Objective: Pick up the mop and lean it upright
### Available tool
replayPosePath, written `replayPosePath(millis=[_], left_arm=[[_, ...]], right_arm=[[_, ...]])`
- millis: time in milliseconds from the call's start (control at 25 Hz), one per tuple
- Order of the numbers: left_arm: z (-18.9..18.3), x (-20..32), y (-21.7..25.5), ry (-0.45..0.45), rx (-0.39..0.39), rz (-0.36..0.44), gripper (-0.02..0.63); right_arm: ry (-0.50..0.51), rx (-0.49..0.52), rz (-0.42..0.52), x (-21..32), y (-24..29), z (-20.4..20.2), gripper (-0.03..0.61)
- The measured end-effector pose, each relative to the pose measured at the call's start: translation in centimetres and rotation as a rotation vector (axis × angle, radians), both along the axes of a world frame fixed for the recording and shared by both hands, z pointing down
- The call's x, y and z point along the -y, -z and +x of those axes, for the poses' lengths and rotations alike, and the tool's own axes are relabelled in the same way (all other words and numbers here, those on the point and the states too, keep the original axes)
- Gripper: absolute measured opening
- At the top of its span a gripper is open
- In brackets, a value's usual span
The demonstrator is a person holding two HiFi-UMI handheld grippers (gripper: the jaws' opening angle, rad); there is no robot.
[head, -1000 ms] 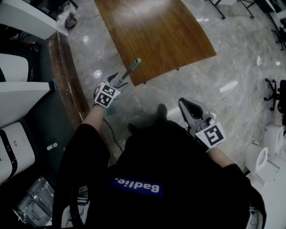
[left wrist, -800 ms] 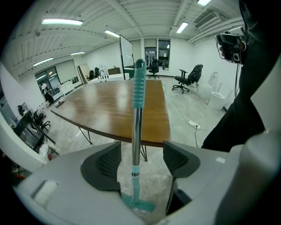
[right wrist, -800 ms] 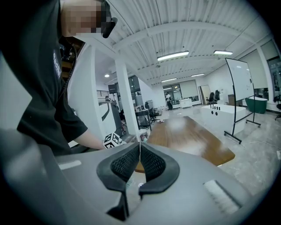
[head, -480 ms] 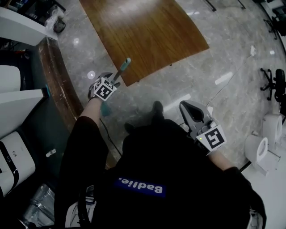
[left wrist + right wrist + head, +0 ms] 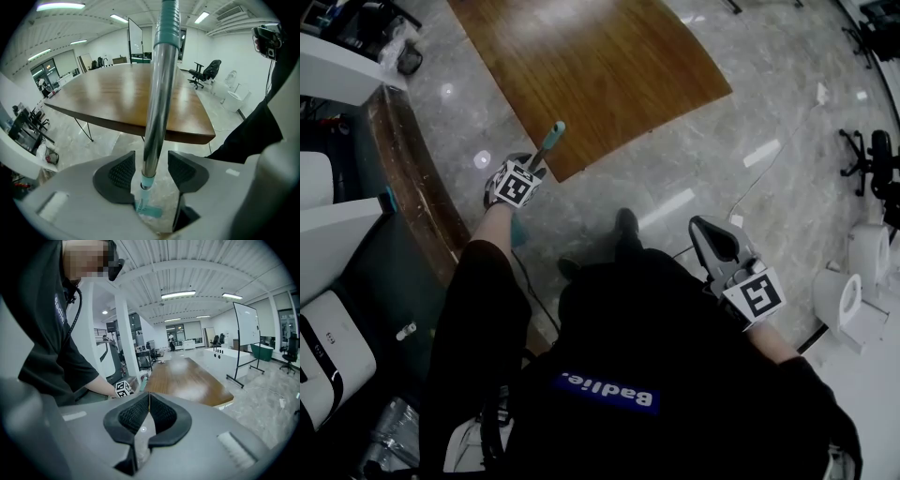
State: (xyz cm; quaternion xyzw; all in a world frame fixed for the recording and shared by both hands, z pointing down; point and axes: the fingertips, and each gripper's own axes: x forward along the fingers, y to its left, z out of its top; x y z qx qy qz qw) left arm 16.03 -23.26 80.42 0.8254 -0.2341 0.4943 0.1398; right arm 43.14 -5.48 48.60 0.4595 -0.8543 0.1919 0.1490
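The mop has a shiny metal pole (image 5: 157, 108) with teal fittings and a teal head (image 5: 147, 209) on the floor below. My left gripper (image 5: 151, 158) has the pole between its jaws. They have just been closing. The left pad sits close against the pole and the right pad stands off it. In the head view the left gripper (image 5: 536, 167) is just below the mop's teal handle end (image 5: 554, 134), beside the table corner. My right gripper (image 5: 710, 234) hangs at the right, shut with nothing in it (image 5: 149, 401).
A large wooden table (image 5: 600, 66) stands just beyond the mop. A curved wooden counter edge (image 5: 412, 187) runs along the left. White fixtures (image 5: 862, 272) and an office chair (image 5: 872, 155) stand at the right. A whiteboard (image 5: 246, 333) is behind the table.
The left gripper has come in around the mop pole, nearer its teal top end. The right gripper has drifted slightly to the right and stays shut.
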Motion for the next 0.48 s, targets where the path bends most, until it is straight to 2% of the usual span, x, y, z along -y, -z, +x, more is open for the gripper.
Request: replayPosePath(millis=[160, 200, 360, 480], left_arm=[[0.6, 0.1, -0.2, -0.027, 0.021, 0.024, 0.160], [0.6, 0.2, -0.1, -0.034, 0.030, 0.032, 0.114], [0.4, -0.3, 0.4, -0.047, 0.060, 0.031, 0.117], [-0.8, -1.3, 1.2, -0.011, 0.063, 0.033, 0.117]], right_arm=[[-0.017, -0.016, -0.005, -0.3, 0.1, 0.6, 0.005], [-0.017, -0.019, -0.004, -0.3, 0.2, 0.6, 0.005], [-0.014, -0.020, 0.015, -0.3, 0.7, 0.7, 0.003], [0.003, -0.013, 0.036, -0.4, 1.1, 0.4, 0.003]])
